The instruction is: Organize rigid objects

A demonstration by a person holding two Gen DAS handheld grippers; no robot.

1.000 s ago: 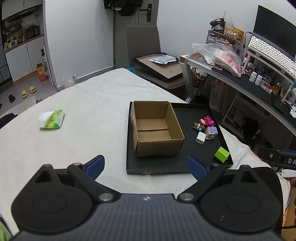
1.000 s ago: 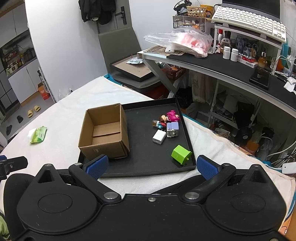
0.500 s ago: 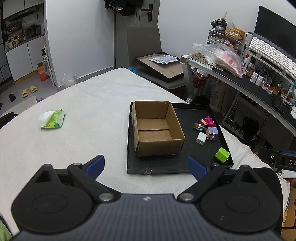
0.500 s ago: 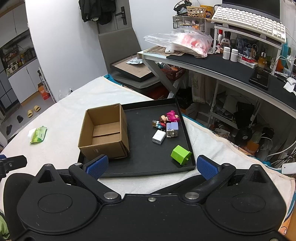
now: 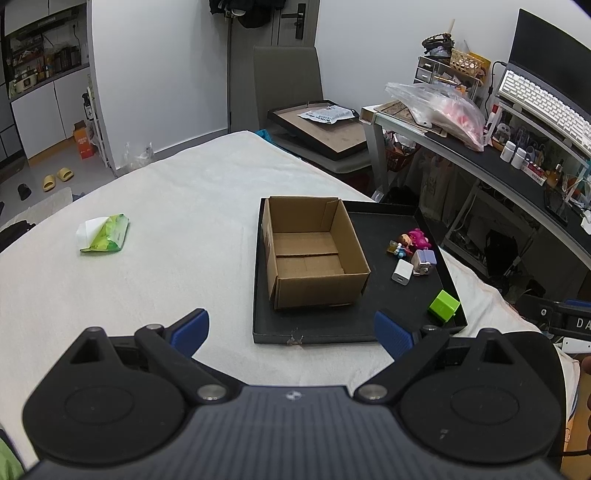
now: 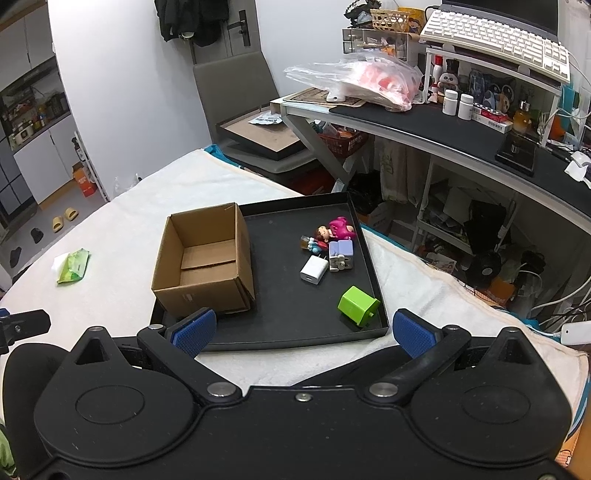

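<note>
White walls (image 5: 159, 74) fill the upper middle, a door (image 5: 291, 22) behind a grey chair (image 5: 286, 81). Upper left, cabinets (image 5: 40, 114) stand over pale floor (image 5: 22, 173). A cluttered desk (image 6: 461, 129) curves across the right.

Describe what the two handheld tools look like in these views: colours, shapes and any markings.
Both look alike: the left tool and right tool have matte black bodies, two round discs, angled black link arms with silver pivot pins, and ribbed blue pads. The left body is ribbed with a small white mark.

Even indoor light; sharp; fisheye-bent edges
</note>
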